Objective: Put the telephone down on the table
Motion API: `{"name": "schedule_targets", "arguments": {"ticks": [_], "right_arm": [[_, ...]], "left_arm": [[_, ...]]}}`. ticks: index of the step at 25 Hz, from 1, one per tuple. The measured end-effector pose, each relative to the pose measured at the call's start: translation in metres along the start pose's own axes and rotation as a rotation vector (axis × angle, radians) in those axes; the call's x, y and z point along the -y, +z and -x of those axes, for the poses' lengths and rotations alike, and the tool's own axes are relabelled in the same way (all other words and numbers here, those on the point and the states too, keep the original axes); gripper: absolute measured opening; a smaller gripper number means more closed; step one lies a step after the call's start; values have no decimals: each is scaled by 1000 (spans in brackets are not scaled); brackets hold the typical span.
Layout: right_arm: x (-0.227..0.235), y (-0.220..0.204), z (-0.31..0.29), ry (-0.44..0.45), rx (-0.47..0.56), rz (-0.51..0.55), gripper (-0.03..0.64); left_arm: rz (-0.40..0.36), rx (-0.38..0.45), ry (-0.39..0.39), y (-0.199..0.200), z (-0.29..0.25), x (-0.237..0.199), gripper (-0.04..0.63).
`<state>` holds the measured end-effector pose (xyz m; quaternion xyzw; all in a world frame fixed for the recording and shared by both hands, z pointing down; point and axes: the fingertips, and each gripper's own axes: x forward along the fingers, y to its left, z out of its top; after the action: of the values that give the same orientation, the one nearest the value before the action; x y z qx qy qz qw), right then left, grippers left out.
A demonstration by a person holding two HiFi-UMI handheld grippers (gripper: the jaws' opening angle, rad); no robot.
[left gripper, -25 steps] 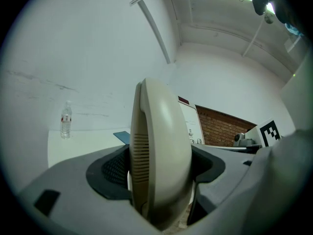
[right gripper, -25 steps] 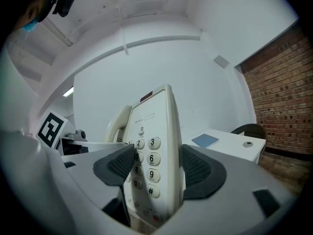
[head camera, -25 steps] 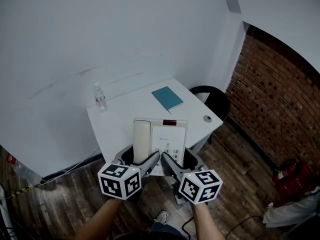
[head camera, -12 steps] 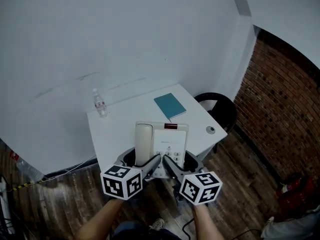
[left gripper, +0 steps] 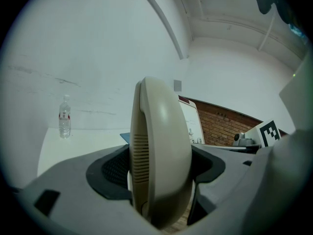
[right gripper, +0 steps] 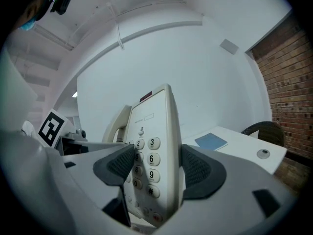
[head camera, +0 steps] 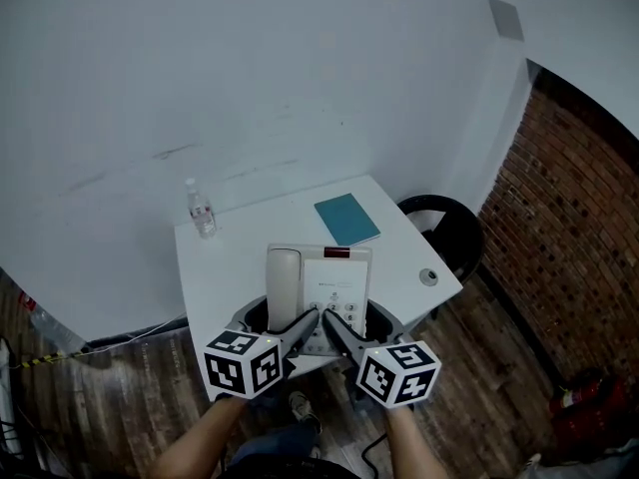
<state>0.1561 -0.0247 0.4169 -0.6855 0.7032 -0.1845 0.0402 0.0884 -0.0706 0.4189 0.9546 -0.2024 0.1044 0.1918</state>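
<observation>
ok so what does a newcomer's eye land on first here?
The cream telephone, gripped from both sides over the near edge of the white table: the left gripper is shut on its handset side, the right gripper on its keypad side. Behind it, a water bottle stands at the far left corner and a teal notebook lies far right.

The left gripper (head camera: 283, 317) and the right gripper (head camera: 357, 319) are built of grey moulded plastic, each is topped by a white cube (head camera: 243, 363) printed with black square markers, and the jaws are lined with dark, dimpled pads (left gripper: 113, 170).
</observation>
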Motion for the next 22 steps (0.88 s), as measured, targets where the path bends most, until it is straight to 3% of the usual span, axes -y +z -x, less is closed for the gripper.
{"name": "schedule_targets", "arguments": {"ticks": [10, 22], "right_arm": [[42, 11, -99, 88, -95, 23, 301], [59, 18, -213, 218, -228, 25, 301]], "left_arm": [[85, 7, 95, 18, -68, -71, 348], [196, 2, 241, 40, -115, -160, 348]]}}
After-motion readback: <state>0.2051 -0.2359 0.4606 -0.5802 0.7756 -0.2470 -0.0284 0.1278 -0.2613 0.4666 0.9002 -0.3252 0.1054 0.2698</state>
